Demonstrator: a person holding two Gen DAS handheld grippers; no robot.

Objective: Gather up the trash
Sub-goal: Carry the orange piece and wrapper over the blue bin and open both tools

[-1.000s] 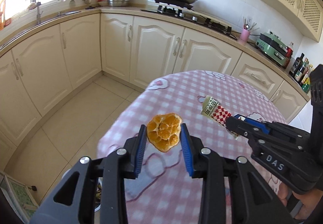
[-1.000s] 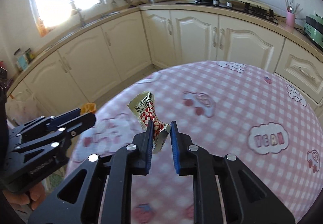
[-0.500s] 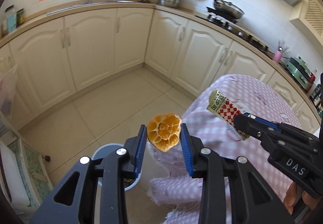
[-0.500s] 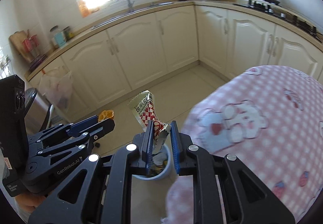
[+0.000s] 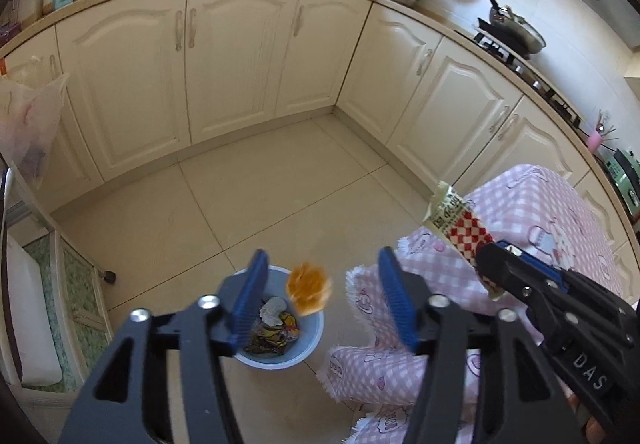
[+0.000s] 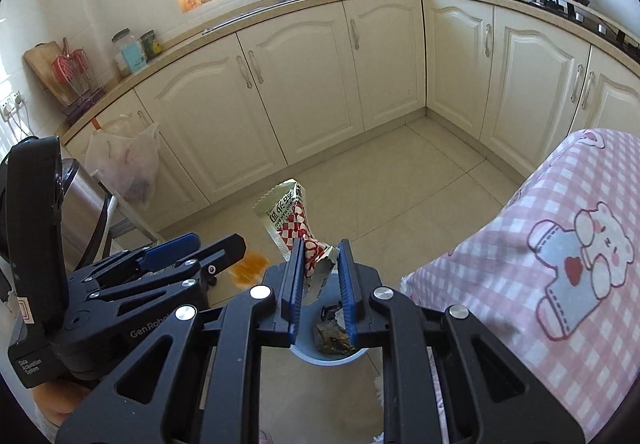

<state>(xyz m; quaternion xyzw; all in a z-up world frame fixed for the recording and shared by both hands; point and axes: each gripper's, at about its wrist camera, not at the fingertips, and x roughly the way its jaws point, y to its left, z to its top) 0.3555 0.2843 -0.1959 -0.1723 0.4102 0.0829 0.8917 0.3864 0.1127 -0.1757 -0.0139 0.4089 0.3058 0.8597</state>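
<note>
Your left hand-held gripper [image 5: 322, 294] has just spread, dropping the orange peel [image 5: 309, 291] toward the blue bin [image 5: 310, 344], while your right hand-held gripper [image 6: 319, 276] still pinches the wrapper [image 6: 294, 218]

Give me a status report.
Left gripper open, orange peel loose above blue bin. Right gripper shut on snack wrapper. Nothing blocking bin.
</note>
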